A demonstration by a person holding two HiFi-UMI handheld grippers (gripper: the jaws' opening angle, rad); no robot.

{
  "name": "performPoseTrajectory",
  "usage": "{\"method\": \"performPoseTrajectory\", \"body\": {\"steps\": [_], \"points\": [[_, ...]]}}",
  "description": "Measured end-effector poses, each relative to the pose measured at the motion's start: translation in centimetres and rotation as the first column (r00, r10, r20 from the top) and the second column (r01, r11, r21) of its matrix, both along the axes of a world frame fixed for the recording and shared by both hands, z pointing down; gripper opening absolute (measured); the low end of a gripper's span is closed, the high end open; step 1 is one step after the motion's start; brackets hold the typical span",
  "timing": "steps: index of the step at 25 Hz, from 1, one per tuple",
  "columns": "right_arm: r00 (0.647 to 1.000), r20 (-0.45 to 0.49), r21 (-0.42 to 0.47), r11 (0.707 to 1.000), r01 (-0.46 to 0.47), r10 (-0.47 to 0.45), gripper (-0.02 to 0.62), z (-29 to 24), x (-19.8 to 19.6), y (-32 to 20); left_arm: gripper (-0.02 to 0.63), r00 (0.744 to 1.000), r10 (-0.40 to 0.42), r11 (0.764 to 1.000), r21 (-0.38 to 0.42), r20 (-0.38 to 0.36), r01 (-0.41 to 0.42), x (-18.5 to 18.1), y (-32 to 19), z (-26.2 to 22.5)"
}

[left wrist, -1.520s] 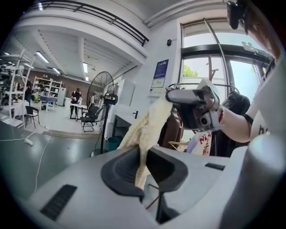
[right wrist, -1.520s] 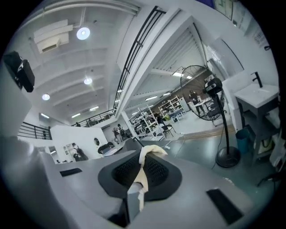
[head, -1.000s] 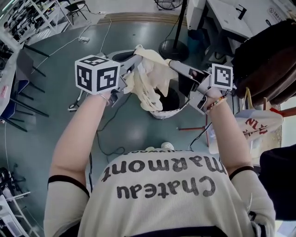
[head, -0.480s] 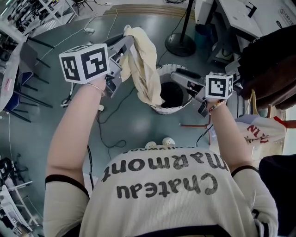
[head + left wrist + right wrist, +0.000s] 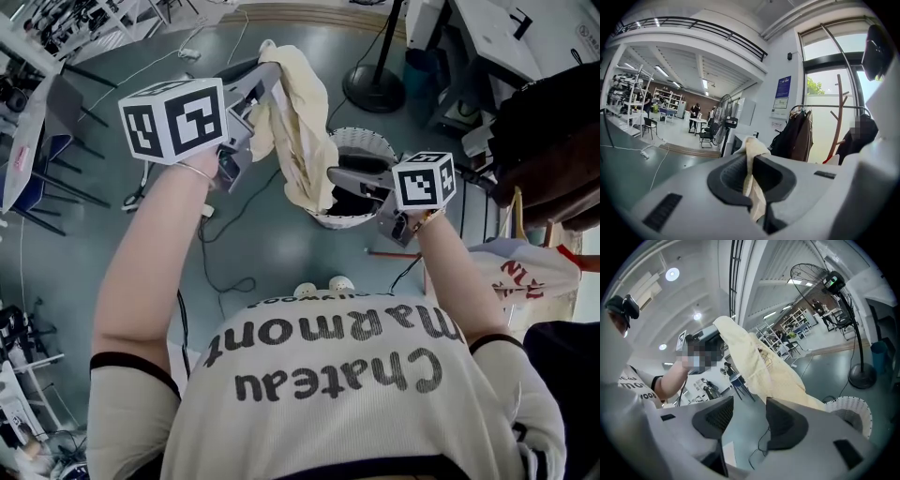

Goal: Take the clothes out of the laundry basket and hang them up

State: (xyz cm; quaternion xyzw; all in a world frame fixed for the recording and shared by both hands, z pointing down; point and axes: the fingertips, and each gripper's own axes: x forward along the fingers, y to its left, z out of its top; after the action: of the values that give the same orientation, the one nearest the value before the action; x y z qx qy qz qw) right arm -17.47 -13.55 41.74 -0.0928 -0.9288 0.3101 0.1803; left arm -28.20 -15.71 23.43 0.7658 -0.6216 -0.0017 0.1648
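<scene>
A cream garment (image 5: pixel 302 131) hangs from my left gripper (image 5: pixel 267 77), which is shut on its top edge above and left of the white laundry basket (image 5: pixel 375 141). In the left gripper view the fabric (image 5: pixel 753 187) is pinched between the jaws of the left gripper (image 5: pixel 751 161). My right gripper (image 5: pixel 343 178) is lower, over the basket's mouth beside the garment's hanging end. Its jaws have just been opening and hold nothing. The right gripper view shows the open right gripper (image 5: pixel 750 416) with the garment (image 5: pixel 761 366) beyond it and the basket (image 5: pixel 855 411) to the right.
A fan's round base (image 5: pixel 372 89) stands just behind the basket. Dark clothes on a rack (image 5: pixel 548 131) and a printed bag (image 5: pixel 525 267) are at the right. Cables (image 5: pixel 220 272) trail over the floor on the left, near chairs (image 5: pixel 52 141).
The left gripper has lifted the garment higher and stretched it out. The right gripper has left the garment, dropped toward the basket and opened wider.
</scene>
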Motion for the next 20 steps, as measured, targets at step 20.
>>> {"method": "performPoseTrajectory", "body": {"steps": [20], "points": [[0.977,-0.165,0.328,0.942,-0.075,0.135,0.236,10.7,-5.0,3.8,0.029,0.999,0.003,1.0,-0.02,-0.04,-0.004,3.6,-0.3,-1.9]]}}
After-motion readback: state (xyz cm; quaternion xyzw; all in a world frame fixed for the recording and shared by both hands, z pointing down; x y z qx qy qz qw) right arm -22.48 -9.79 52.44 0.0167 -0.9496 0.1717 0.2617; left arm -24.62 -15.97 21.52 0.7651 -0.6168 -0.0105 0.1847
